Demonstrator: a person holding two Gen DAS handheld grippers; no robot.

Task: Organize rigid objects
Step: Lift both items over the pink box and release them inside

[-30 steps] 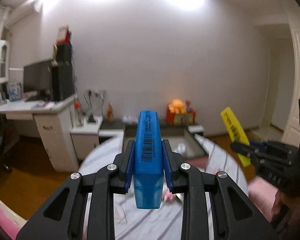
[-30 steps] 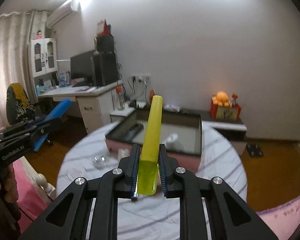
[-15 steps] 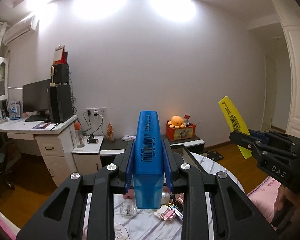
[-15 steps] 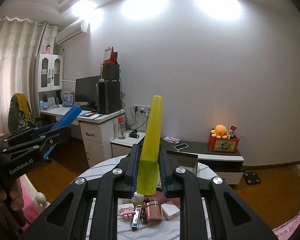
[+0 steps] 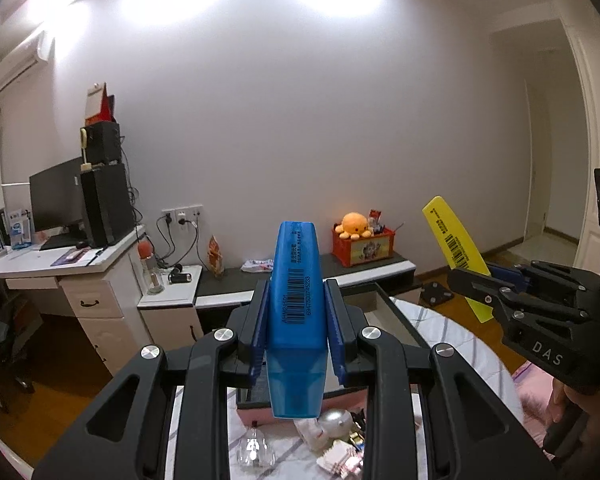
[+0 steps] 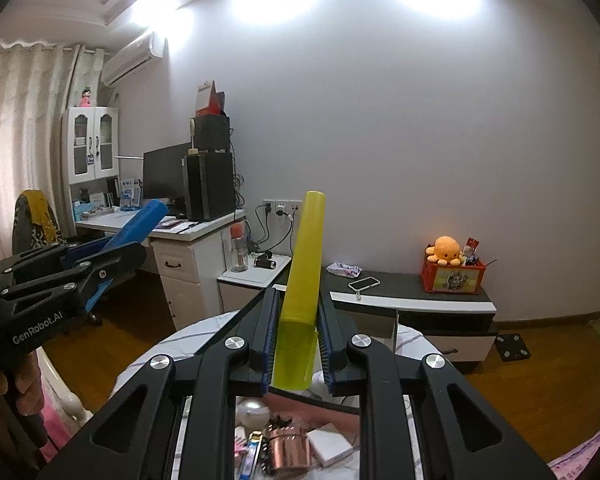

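Standing nearly upright at the centre of the left wrist frame, the blue highlighter (image 5: pixel 296 312) is clamped in the left gripper (image 5: pixel 296 336), long axis along the fingers, barcode facing the camera, translucent cap end lowest. The yellow highlighter (image 6: pixel 300 292) sits the same way in the right gripper (image 6: pixel 298 340), pinched low on its body. Both hang above the counter (image 6: pixel 414 340), whose dark tray (image 5: pixel 396 312) and small clutter lie below, at lower centre.
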